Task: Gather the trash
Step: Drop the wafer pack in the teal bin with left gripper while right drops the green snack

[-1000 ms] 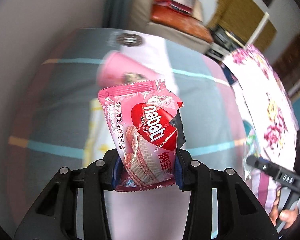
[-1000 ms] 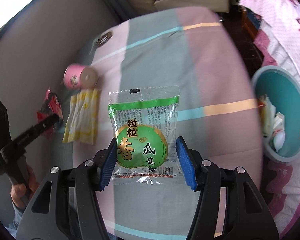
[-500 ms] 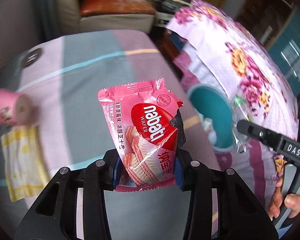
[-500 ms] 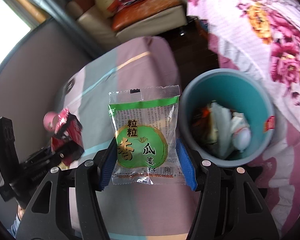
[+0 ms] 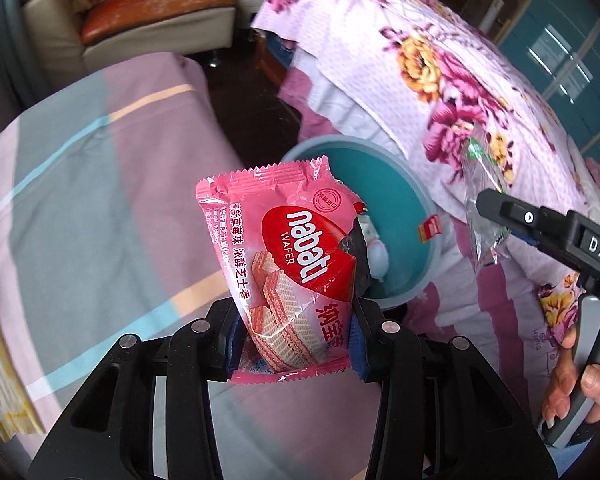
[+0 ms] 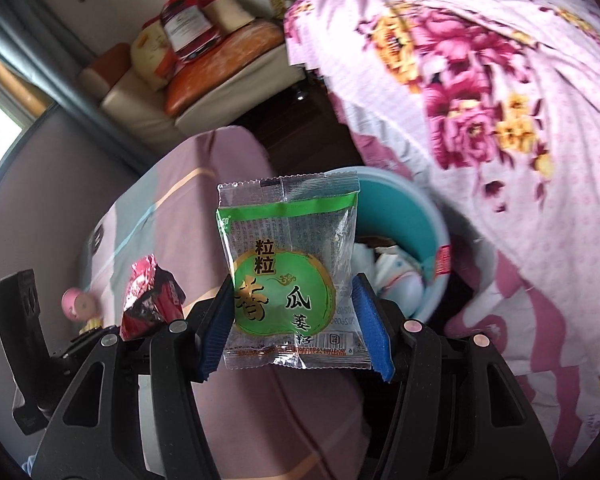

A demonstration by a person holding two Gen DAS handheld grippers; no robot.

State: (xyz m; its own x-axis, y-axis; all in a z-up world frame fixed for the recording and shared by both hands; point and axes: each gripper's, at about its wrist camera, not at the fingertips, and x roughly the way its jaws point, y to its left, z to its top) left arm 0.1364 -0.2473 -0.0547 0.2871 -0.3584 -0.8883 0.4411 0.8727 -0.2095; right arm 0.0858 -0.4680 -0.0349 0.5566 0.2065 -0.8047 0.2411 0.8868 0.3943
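The left hand-held gripper (image 5: pixel 294 344) clamps a pink wafer wrapper (image 5: pixel 288 272). The right hand-held gripper (image 6: pixel 294 328) clamps a green packet (image 6: pixel 290 276). A teal bin (image 5: pixel 400 208) sits mid-frame behind both.

A bed with a striped sheet (image 5: pixel 100 184) of pink, gray, blue and orange fills the left side. Past its far end stands a cream sofa (image 5: pixel 140 36) with an orange cushion (image 6: pixel 224 60) on it, and bags (image 6: pixel 184 24) are piled on the sofa. To the right of the bed hangs a big pink blanket with flowers (image 5: pixel 440 80), and behind that blanket is a teal cupboard (image 5: pixel 572 52).
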